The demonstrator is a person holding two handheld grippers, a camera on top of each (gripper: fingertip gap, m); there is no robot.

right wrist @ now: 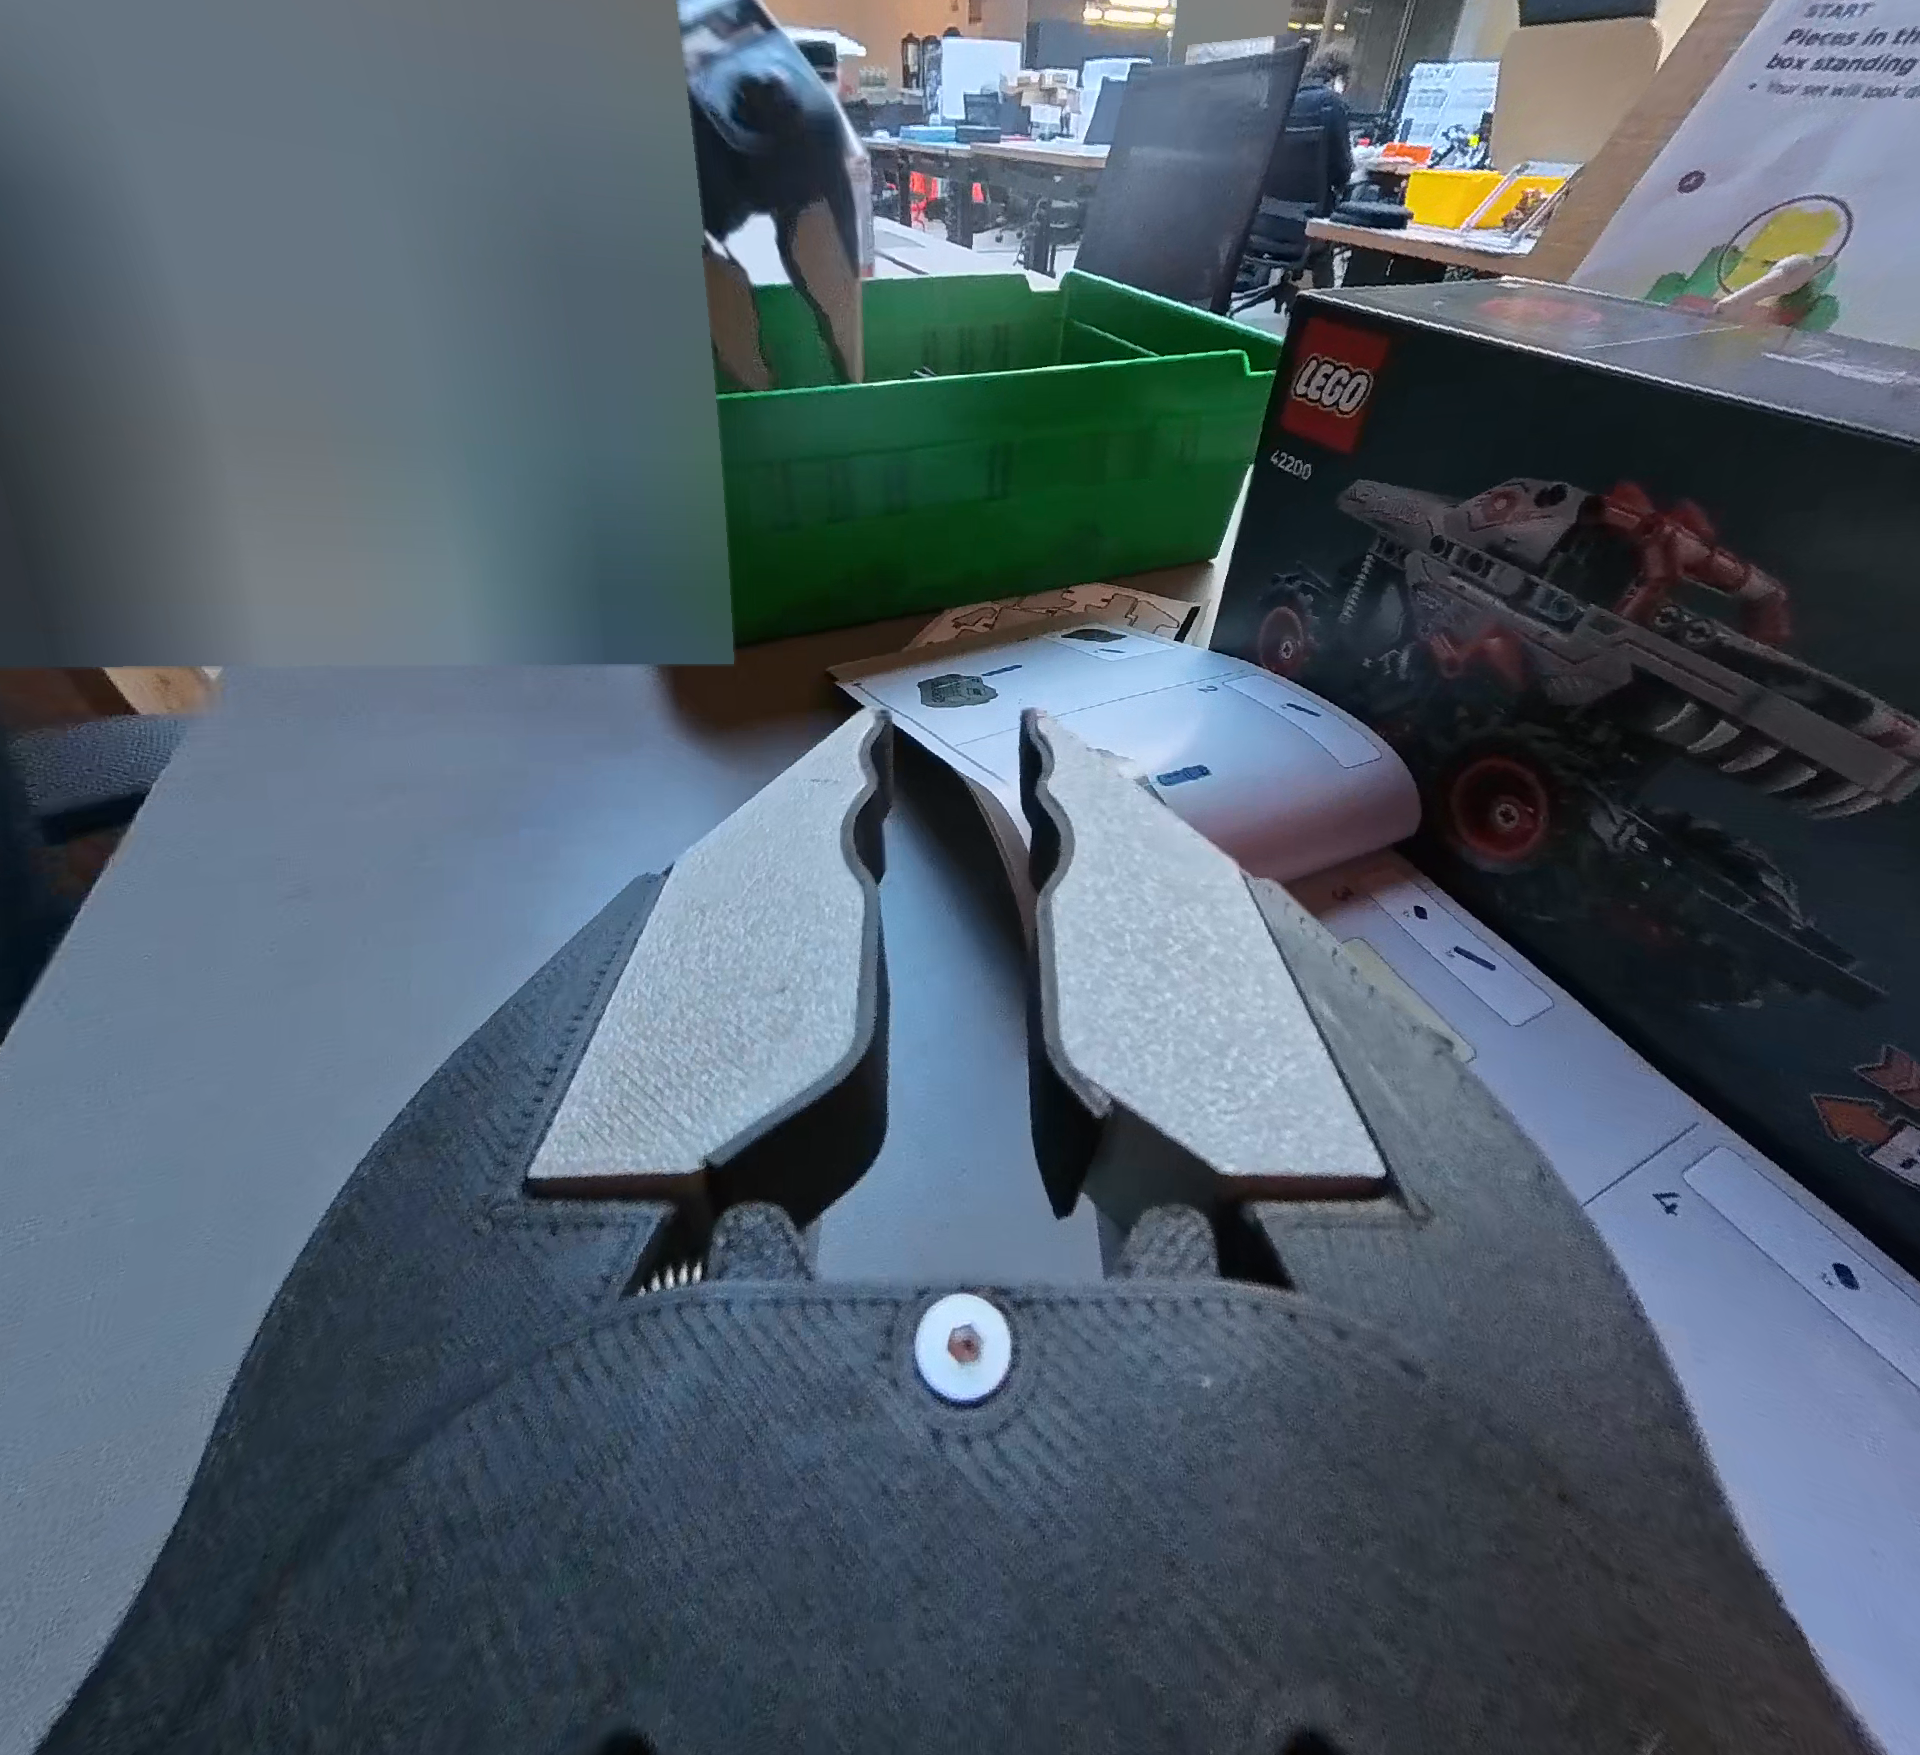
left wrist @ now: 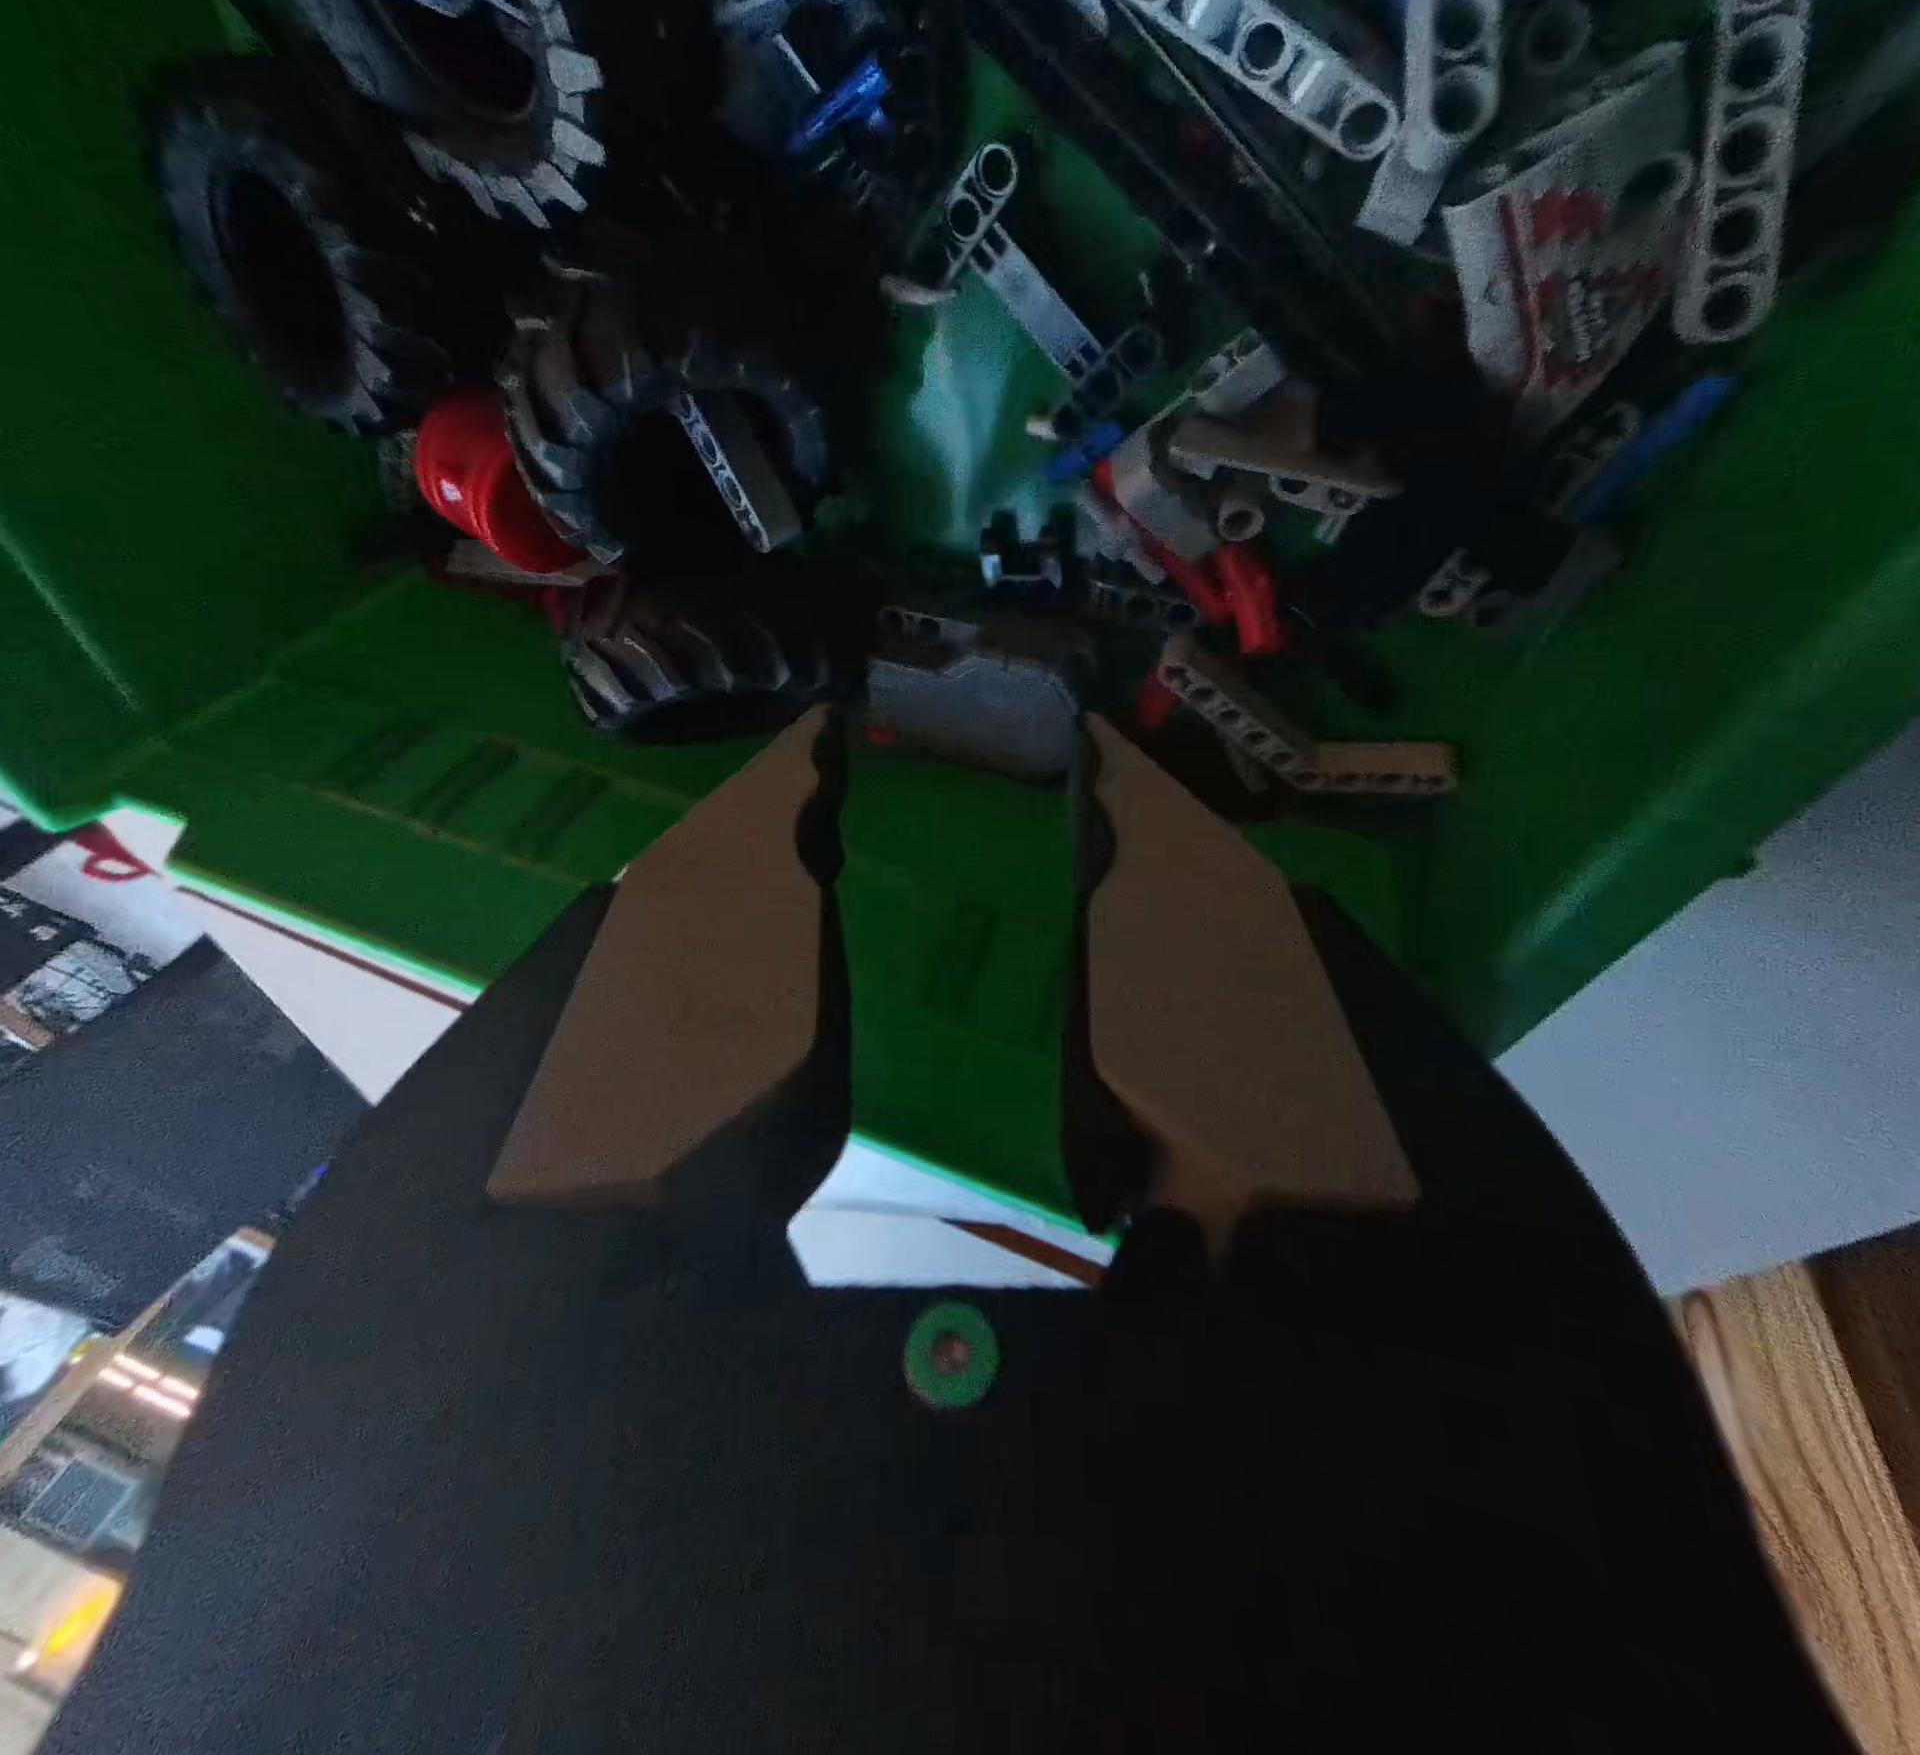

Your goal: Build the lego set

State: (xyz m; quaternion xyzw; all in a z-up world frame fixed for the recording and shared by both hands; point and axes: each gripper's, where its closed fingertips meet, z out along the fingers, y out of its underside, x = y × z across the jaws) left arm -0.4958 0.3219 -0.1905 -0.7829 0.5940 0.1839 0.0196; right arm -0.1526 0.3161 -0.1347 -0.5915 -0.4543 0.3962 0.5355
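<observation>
Pointing down into the green bin [left wrist: 312, 770], the left gripper [left wrist: 956, 729] holds its jaws apart, and a pale grey piece [left wrist: 971, 703] lies just past the tips between them; whether the fingertips [left wrist: 821, 739] touch it I cannot tell (the picture is blurred there). Loose lego pieces fill the bin: black tyres [left wrist: 281, 271] heaped to the left, a red round part [left wrist: 468, 469] beside one tyre, long grey beams with holes [left wrist: 1205, 1] toward the far side, small blue pins [left wrist: 842, 100] and a red hook-shaped part [left wrist: 1242, 593] near the middle. A grey beam [left wrist: 1309, 749] lies just right of the jaws on the bin floor.

From the right wrist view, the right gripper [right wrist: 956, 729] rests low over the grey desk [right wrist: 312, 874], its jaws apart with nothing between them. Just ahead lies the open instruction booklet [right wrist: 1195, 729], its pages curling up, and a cut cardboard sheet [right wrist: 1049, 614] sits beyond it. The green bin [right wrist: 987, 479] stands farther back on the desk, with the left gripper [right wrist: 790, 303] dipping into it. The lego box [right wrist: 1558, 625], showing a monster truck, stands at the right, touching the booklet. A white printed card [right wrist: 1787, 105] leans behind the box.
</observation>
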